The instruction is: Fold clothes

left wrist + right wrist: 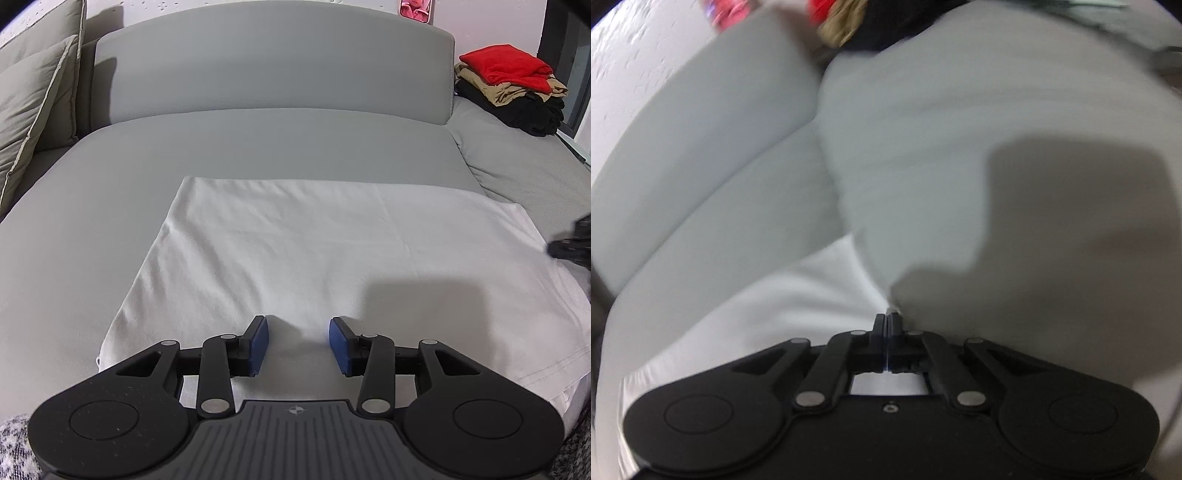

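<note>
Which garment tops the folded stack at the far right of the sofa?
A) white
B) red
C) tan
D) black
B: in the left wrist view the red garment lies on top of the stack, with a tan one under it and black ones at the bottom.

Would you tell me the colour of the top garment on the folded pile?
Red, clearest in the left wrist view.

A home living room: grey sofa [258, 147], cushions [33, 103], stack of folded clothes [513, 88].
</note>
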Demonstrator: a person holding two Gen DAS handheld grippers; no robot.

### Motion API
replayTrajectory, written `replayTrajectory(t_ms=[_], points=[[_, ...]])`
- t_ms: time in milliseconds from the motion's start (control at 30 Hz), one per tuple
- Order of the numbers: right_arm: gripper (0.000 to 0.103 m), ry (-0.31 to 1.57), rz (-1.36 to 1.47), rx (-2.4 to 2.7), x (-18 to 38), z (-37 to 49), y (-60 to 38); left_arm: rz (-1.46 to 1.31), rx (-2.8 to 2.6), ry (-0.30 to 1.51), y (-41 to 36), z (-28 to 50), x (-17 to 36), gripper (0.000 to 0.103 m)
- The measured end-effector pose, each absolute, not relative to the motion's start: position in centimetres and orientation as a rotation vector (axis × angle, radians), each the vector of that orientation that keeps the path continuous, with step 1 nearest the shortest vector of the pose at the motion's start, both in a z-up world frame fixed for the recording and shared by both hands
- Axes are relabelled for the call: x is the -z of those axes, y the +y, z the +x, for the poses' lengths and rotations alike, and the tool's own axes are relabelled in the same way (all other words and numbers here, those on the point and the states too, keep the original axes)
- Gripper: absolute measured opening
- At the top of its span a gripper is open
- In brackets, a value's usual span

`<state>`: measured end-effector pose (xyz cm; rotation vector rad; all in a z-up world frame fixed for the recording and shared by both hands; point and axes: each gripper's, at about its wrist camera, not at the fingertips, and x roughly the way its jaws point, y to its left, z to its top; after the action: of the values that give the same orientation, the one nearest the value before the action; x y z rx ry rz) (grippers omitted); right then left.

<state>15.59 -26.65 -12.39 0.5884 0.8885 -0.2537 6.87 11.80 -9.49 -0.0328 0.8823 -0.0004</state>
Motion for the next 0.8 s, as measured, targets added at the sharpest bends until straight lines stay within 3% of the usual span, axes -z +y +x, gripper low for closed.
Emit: replayTrajectory(t_ms=[133, 267, 533, 667, 733, 767, 800], points=[[0.015, 0.885, 0.518, 0.179, 9.6, 12.2, -24.9, -0.028, -0.015, 0.883, 11.3, 6.0, 8.5, 0.040], [0.020, 0.896, 0.462, 0.036, 7.8, 9.6, -22.8, -0.014, 0.028, 0.866, 10.0, 4.4, 7.4, 0.040], [0.019, 1.022, 0.355, -0.169, 9.4, 7.9, -18.6, 0.082, 0.033, 0.941, 9.1, 3.1, 8.2, 0.043], [0.005, 1.014, 0.414, -0.013, 10.0, 4.7, -23.4, 0.064, -0.009, 0.990, 11.1, 1.7, 7.8, 0.043], [0.011, 1.034, 0.412, 0.107, 10.1, 3.6, -25.4, 0.072, -0.030, 1.006, 11.8, 1.1, 7.7, 0.044], [0.004, 1.049, 0.406, 0.162, 10.2, 3.3, -26.3, 0.079, -0.043, 1.011, 11.9, 0.8, 7.5, 0.044], [0.004, 1.051, 0.414, 0.160, 10.2, 3.1, -27.0, 0.082, -0.059, 0.998, 12.0, 0.5, 7.0, 0.042]])
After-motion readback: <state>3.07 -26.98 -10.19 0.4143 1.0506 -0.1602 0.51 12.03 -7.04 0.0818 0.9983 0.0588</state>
